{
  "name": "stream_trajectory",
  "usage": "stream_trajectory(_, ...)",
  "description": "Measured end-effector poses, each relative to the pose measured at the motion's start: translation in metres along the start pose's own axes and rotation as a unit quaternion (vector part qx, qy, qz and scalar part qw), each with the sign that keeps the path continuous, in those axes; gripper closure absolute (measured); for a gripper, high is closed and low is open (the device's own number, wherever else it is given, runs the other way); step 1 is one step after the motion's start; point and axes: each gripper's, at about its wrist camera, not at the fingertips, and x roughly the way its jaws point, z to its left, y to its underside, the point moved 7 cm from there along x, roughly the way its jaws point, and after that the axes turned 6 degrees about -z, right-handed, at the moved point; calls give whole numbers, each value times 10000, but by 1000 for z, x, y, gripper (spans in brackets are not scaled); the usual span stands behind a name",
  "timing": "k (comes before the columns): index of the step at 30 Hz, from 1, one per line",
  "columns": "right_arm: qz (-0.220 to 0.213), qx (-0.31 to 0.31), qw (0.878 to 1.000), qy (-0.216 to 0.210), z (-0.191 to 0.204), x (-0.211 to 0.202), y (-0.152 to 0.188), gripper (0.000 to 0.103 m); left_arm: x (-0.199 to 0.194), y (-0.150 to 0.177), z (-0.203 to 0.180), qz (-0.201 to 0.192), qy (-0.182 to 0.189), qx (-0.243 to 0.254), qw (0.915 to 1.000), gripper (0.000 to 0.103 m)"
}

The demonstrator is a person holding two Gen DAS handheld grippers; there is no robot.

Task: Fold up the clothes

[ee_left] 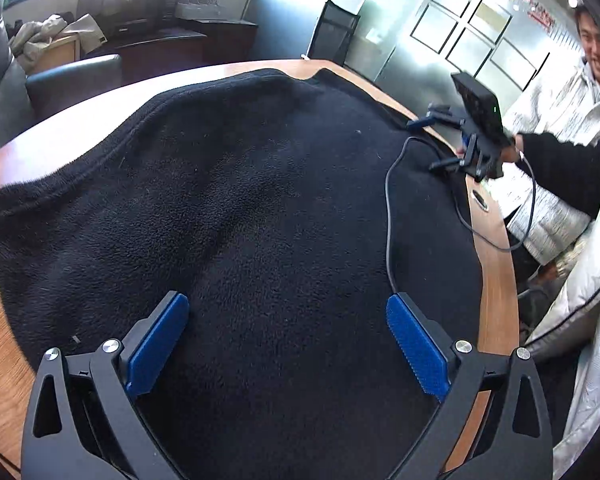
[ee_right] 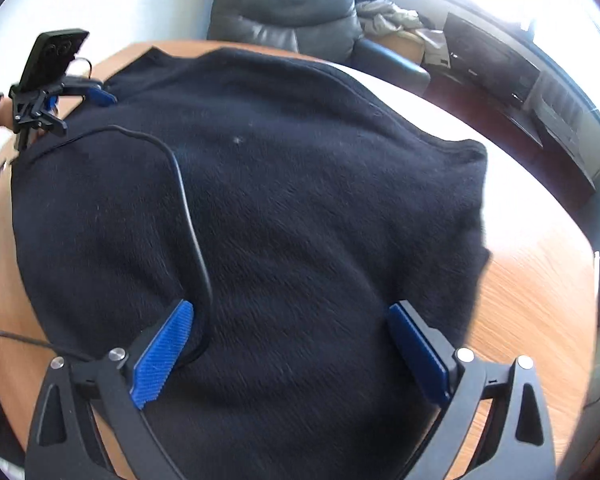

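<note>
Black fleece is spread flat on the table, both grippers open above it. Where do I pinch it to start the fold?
Probably the outer edge of the black fleece, at the corner lying on bare wooden table. Come in from the table side, fingers low: the middle lies flat with no ridge to pinch. Keep clear of the cable draped across it.

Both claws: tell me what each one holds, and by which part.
Nothing is held. The left claw and the right claw both stand open over the black garment, pads clear of the cloth.
</note>
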Motion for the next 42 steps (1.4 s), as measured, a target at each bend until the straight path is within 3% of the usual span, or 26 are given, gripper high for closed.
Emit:
stream_trajectory(1,1,-34,10000,41,-9,4,-11,1,-3,-5,-10,-49,111,13,9999,3)
stream_trajectory(4,-415,-159,9981,-432,2,-26,-38,0,2,-18,-50,-180,507,255,9982,1)
stream_trajectory(6,-52,-406,9986,-347,6,-14,-14,0,24,-4,-49,179,477,243,9984,1)
stream_trajectory(9,285,-455,9981,-296,-5,-5,30,0,32,4,-47,-37,489,243,9985,1)
stream_trajectory(12,420,-71,9989,-216,-32,-23,58,0,32,6,-49,1,373,408,9985,1)
stream_trajectory(16,226,297,9991,-193,-50,-49,52,0,23,-5,-48,212,229,262,9992,1)
stream_trajectory(18,-32,689,9973,-245,-63,-58,39,0,0,-23,-57,-49,302,33,9995,1)
stream_trajectory(20,-417,1398,9887,-345,-86,-59,21,0,-17,-49,-68,-403,305,182,9986,0)
stream_trajectory(22,-458,2345,9690,-622,-116,-38,12,0,-25,-74,-70,-693,224,424,9964,0)
stream_trajectory(26,-288,2892,9515,-1003,-131,-3,20,1,3,-95,-38,-628,105,514,9966,0)
stream_trajectory(29,-580,2863,9504,-1071,-133,-8,22,13,24,-83,-25,-444,308,262,9982,0)
stream_trajectory(31,-656,2888,9487,-1109,-134,-12,27,32,41,-79,-37,-461,566,303,9969,0)
stream_trajectory(32,-664,2907,9475,-1151,-126,-22,35,50,39,-76,-47,-549,610,456,9956,0)
stream_trajectory(33,-667,2928,9463,-1197,-117,-32,44,59,40,-78,-53,-661,636,575,9941,0)
stream_trajectory(38,-726,2898,9492,-984,-112,-41,46,71,36,-114,-61,-790,904,618,9908,0)
stream_trajectory(40,-734,2837,9519,-897,-109,-40,41,73,7,-125,-70,-875,805,860,9892,1)
stream_trajectory(42,-708,2712,9563,-827,-102,-27,30,73,-42,-140,-90,-1216,836,1064,9833,0)
